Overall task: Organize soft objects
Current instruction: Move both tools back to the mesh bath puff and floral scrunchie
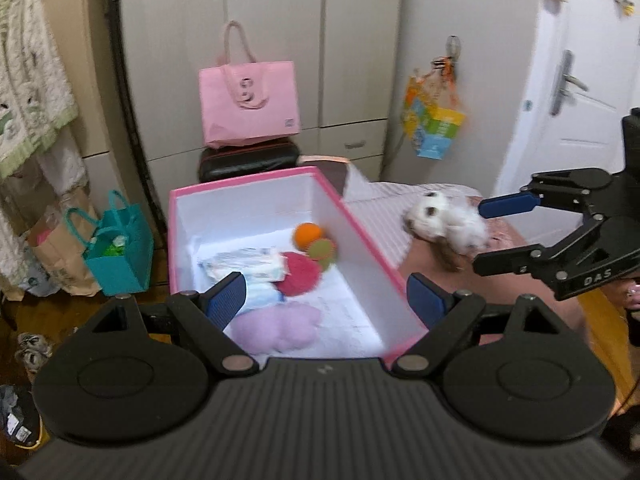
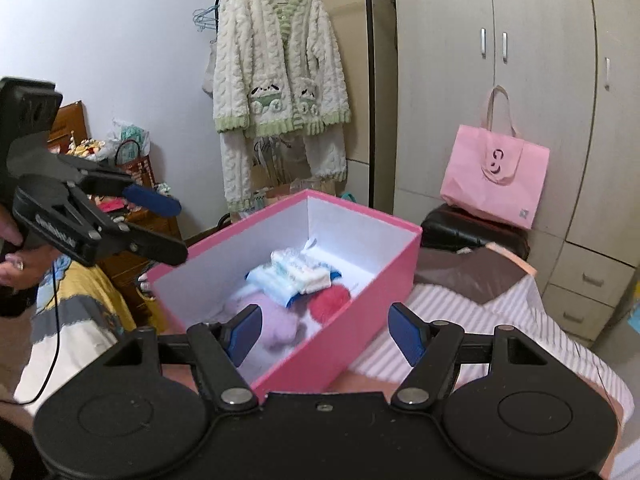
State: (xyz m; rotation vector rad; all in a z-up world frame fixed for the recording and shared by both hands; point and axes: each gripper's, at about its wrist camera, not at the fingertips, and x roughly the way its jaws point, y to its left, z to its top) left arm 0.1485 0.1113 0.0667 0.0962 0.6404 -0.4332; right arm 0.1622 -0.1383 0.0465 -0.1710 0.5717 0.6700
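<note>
Plush dog shows only in left view, beside pink box; both claws gape apart.

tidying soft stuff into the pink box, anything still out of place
Yes: a white plush toy still lies on the bed outside the pink box, by the open right gripper. Everything else soft sits inside.

Ahead of the left hand-held gripper the box stands open-topped, its near floor filled by a lilac cushion, packets and balls; bare floor runs along its right wall. The right hand-held gripper and a plush sit to its right.
</note>
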